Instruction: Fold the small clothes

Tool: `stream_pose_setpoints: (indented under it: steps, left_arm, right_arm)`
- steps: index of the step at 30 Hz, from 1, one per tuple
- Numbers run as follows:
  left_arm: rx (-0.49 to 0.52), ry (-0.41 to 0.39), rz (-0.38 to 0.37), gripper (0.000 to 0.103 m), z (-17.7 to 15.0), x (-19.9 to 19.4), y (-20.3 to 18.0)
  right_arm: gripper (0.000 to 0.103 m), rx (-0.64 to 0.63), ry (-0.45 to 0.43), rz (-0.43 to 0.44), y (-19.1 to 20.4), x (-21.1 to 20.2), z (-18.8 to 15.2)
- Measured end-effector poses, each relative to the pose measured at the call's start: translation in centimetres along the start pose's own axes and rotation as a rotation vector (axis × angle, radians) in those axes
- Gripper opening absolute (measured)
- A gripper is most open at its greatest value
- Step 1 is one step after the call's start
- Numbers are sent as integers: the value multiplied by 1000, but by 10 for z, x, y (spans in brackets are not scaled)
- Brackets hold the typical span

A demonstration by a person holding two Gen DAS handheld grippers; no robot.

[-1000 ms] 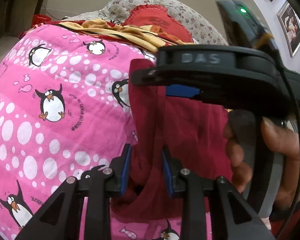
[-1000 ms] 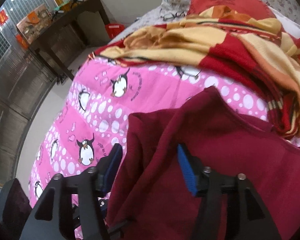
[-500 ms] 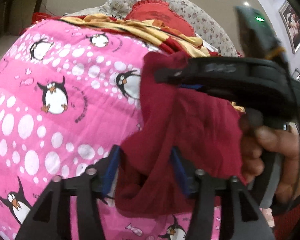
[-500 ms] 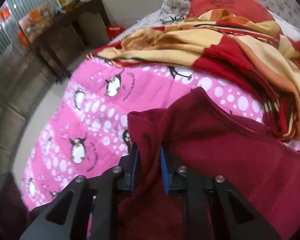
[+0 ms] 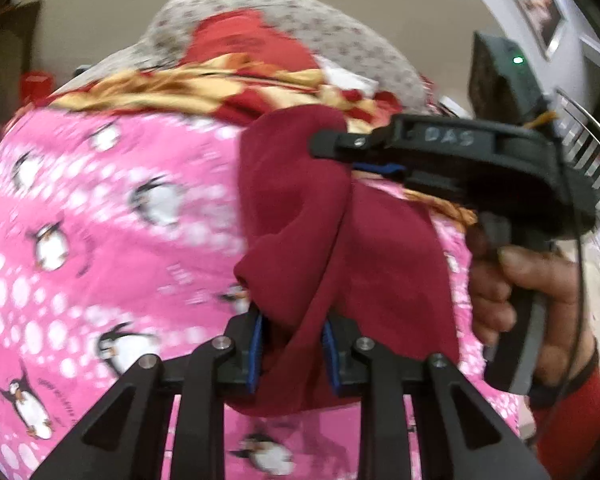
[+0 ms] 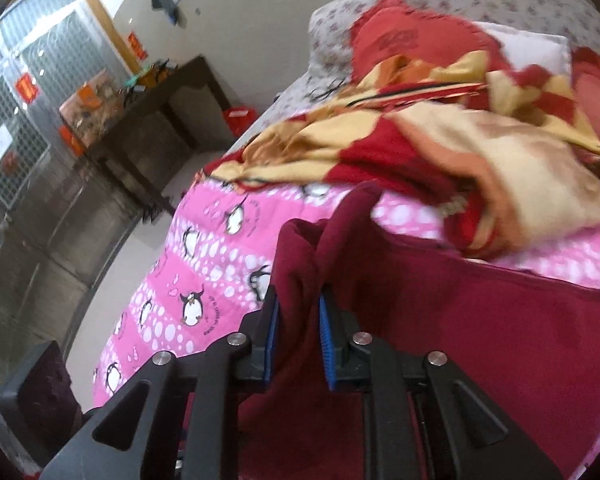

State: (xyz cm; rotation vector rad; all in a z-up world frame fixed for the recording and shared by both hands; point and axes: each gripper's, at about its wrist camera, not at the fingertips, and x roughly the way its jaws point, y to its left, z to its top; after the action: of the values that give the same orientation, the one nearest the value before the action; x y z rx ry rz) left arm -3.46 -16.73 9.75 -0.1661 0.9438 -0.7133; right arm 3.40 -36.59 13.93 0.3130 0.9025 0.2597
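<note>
Left gripper (image 5: 294, 354): fingers closing, bunched dark-red knit garment (image 5: 300, 216) pinched between them.
Right gripper (image 6: 298, 342): fingers clamped on same garment.
Bed: pink penguin-print quilt (image 5: 100, 248) beneath.

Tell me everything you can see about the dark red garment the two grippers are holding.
The dark red garment is a soft, plain maroon cloth, bunched and creased rather than flat. The right gripper pinches one gathered edge; the left gripper is closing on another fold between its blue pads. The cloth hangs draped between them over the pink penguin bedspread, its far side trailing toward the red and yellow blanket.
</note>
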Motion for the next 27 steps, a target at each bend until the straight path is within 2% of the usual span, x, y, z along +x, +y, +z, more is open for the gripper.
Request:
stream_pose_setpoints:
  steps: [6,11,14,20,22,23,24,25,26,27]
  left_arm:
    - [116,32,-73,24,0,20,-76]
    - [194,72,-132,24,-10,47,-137]
    - [233,121,-128,24,-24,76,-168]
    - [225,175,-96,24,-46,120,-186]
    - [202,195,-123,29,-49,125,-183]
    - [182,209,-153,37,-49,125,-182]
    - [174,223,-177,49,-51,122,-182]
    - [180,238,-192,56,-52,117,-183]
    - [192,242,-189,60,-52,111,-183]
    - [207,237,-178,60,-52,101,-182]
  right_arm:
    - [46,51,-70,-52,-49,-65,-13]
    - [46,144,-134,-106,-104,-116,-39]
    - [46,218,-137,-150,-140,-126,-60]
    - [44,350,-107,-190,-189,-104,-87]
    - [44,366,-101,-194,-193,-98,-88]
    - [45,375,-106,-190,-194,-99,-88]
    - [46,382,-111,-188,-194,-102,-89]
    - [49,387,-118,-187,-193,-107,-89]
    - [50,384,-127,-189,-189,-116,-92]
    - [52,378,-138,-183,-184,-124,-94]
